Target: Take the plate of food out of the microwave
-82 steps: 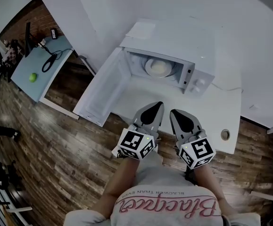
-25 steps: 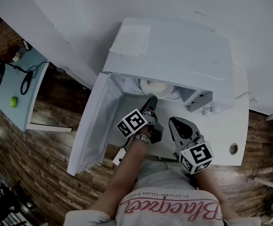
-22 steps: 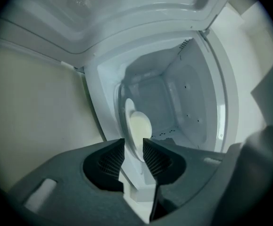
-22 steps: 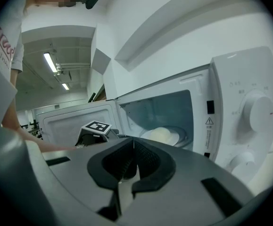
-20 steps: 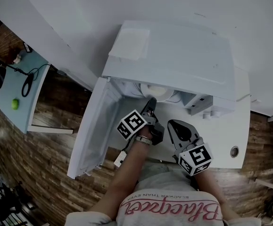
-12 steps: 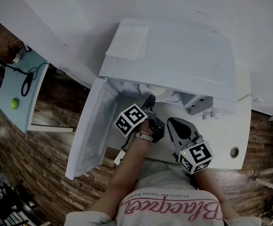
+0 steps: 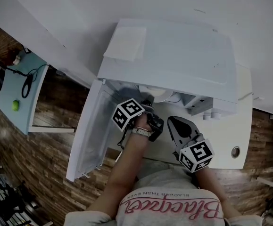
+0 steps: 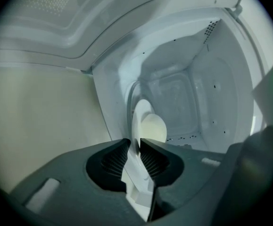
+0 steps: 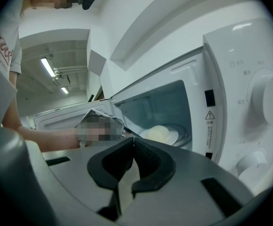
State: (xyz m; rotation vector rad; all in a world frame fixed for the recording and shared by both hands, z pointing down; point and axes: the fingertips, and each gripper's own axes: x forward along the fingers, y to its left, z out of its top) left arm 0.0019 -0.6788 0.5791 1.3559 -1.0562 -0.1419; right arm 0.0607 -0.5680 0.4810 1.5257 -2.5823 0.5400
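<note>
Left gripper view is showing the left gripper (image 8: 134, 144) reaching into the open microwave (image 8: 193, 88). Its jaws have just been closing and are now pressing on the near rim of the plate (image 8: 137, 114), which is passing edge-on between the ribbed pads. The plate is lying inside the cavity, carrying a pale rounded mound of food (image 8: 154, 128). In the head view the microwave is standing along the back edge of the white counter (image 7: 223, 138), with its door (image 7: 86, 135) hanging wide open to the left. The right gripper (image 7: 173, 121) is hovering above the counter near its front edge, outside the oven, its jaws resting together with nothing between them.
</note>
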